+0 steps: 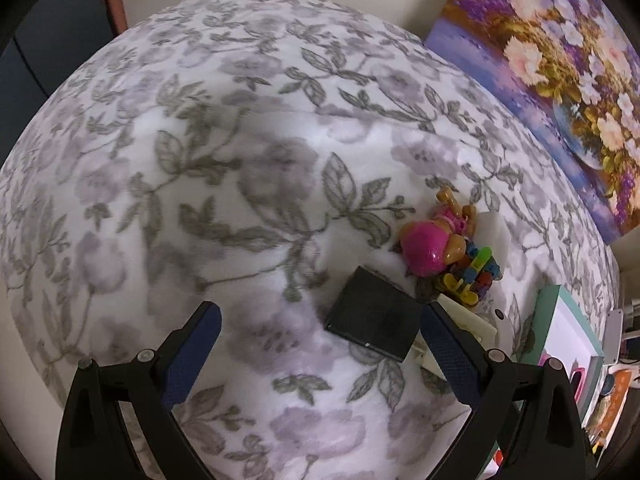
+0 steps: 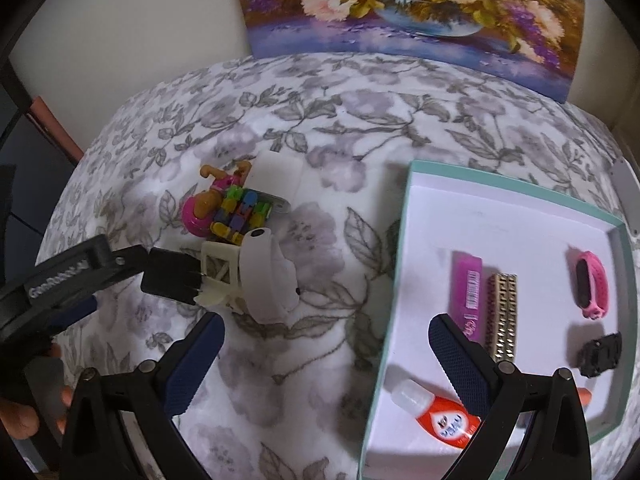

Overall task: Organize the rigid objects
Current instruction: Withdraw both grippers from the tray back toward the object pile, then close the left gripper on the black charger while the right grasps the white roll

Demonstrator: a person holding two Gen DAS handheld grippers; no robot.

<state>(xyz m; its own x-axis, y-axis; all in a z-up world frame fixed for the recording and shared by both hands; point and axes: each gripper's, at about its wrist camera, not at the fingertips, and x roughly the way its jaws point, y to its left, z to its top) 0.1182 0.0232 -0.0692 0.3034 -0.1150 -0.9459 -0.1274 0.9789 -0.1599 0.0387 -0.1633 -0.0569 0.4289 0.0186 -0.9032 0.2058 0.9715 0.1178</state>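
Observation:
A black flat box point(image 1: 374, 316) lies on the floral blanket point(image 1: 240, 160), just ahead of my open, empty left gripper point(image 1: 320, 320), nearer its right finger. It also shows in the right wrist view point(image 2: 172, 280). Beside it lie a pink toy figure point(image 1: 430, 242), a multicoloured block toy point(image 2: 240, 216), a cream frame piece point(image 2: 218, 276) and a white band point(image 2: 268, 276). My right gripper point(image 2: 326, 330) is open and empty over the left edge of the teal-rimmed tray point(image 2: 404, 240), which holds a purple tube point(image 2: 468, 292), a gold studded bar point(image 2: 504, 316), a pink band point(image 2: 590, 284), a black clip point(image 2: 600, 354) and a glue bottle point(image 2: 436, 412).
A floral painting point(image 2: 400, 12) leans against the wall behind the blanket. The left gripper's body point(image 2: 60, 280) and the hand holding it show at the left of the right wrist view. Clutter lies beyond the blanket's right edge point(image 1: 612, 392).

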